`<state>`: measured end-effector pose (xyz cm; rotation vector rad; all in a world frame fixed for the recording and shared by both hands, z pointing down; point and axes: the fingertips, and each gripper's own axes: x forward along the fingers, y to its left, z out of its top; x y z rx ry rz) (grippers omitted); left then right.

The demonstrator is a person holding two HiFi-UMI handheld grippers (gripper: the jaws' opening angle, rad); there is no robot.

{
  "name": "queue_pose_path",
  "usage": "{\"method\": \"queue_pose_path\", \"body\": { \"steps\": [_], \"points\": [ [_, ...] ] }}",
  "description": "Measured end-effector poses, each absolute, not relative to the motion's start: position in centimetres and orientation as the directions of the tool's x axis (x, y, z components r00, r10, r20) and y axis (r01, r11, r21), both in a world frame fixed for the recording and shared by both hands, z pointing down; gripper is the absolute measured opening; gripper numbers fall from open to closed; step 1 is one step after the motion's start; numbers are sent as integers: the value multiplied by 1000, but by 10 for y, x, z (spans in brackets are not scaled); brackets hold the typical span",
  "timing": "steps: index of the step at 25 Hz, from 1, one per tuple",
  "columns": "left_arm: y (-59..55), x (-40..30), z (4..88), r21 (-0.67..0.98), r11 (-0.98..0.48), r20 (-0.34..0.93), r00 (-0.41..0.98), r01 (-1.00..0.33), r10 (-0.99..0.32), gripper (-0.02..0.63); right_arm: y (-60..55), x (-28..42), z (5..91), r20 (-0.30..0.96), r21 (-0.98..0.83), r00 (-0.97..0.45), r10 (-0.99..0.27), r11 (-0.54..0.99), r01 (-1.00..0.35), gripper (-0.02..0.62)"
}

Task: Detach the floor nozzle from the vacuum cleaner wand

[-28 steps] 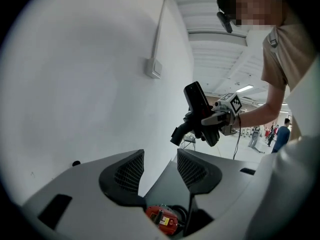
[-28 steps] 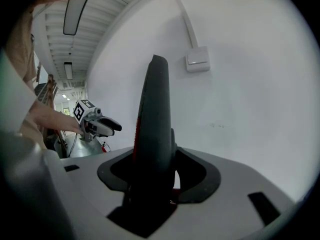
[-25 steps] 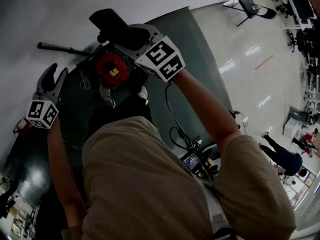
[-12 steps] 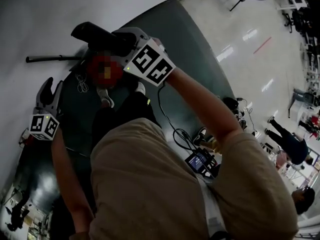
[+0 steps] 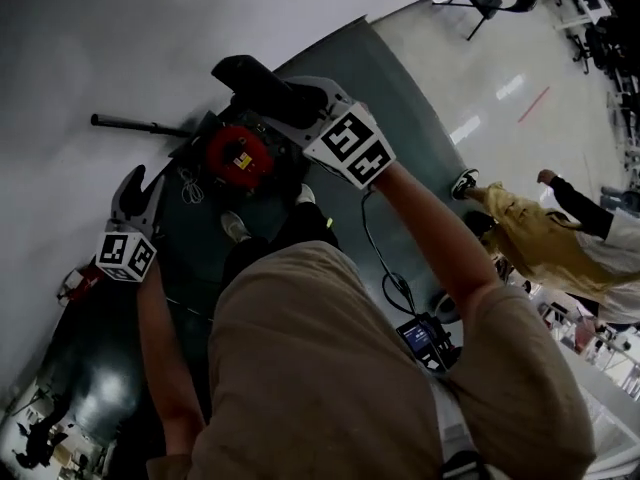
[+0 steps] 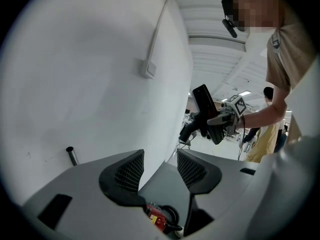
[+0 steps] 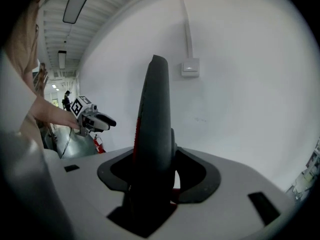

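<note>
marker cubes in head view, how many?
2: left cube at the lower left; right cube at upper centre, just right of the red vacuum. None looks hidden.

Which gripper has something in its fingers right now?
The right gripper: its fingers are clamped on the black nozzle, which stands up between them. The left gripper has its fingers apart with nothing between them.

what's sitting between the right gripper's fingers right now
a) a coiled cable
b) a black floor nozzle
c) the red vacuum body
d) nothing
b: in the right gripper view the black floor nozzle stands upright, clamped between the fingers of the right gripper.
</note>
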<state>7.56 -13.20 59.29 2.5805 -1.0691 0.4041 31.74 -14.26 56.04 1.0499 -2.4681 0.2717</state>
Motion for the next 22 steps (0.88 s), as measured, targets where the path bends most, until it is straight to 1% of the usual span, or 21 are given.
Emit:
{"method": "queue_pose_path", "body": {
  "steps": [5, 8, 11, 17, 22],
  "points": [
    [-128, 30, 586, 165, -679, 335, 688, -716, -644, 218, -144, 309, 543, 378, -92, -554, -742, 565, -820, 229],
    [-125, -15, 593, 171, -667, 333, 680, -725, -653, 218, -144, 284, 548, 351, -163, -524, -776, 501, -850, 229],
    [-121, -55, 601, 176, -661, 341, 675, -730, -655, 218, -140, 257, 556, 349, -197, -508, -788, 468, -862, 229],
    [-128, -123, 616, 165, -643, 356, 653, -748, -669, 218, -140, 212, 577, 362, -200, -474, -803, 430, -880, 229],
    [-133, -170, 640, 147, -619, 388, 621, -771, -681, 218, -142, 180, 604, 396, -216, -443, -804, 387, -896, 229]
  ]
}}
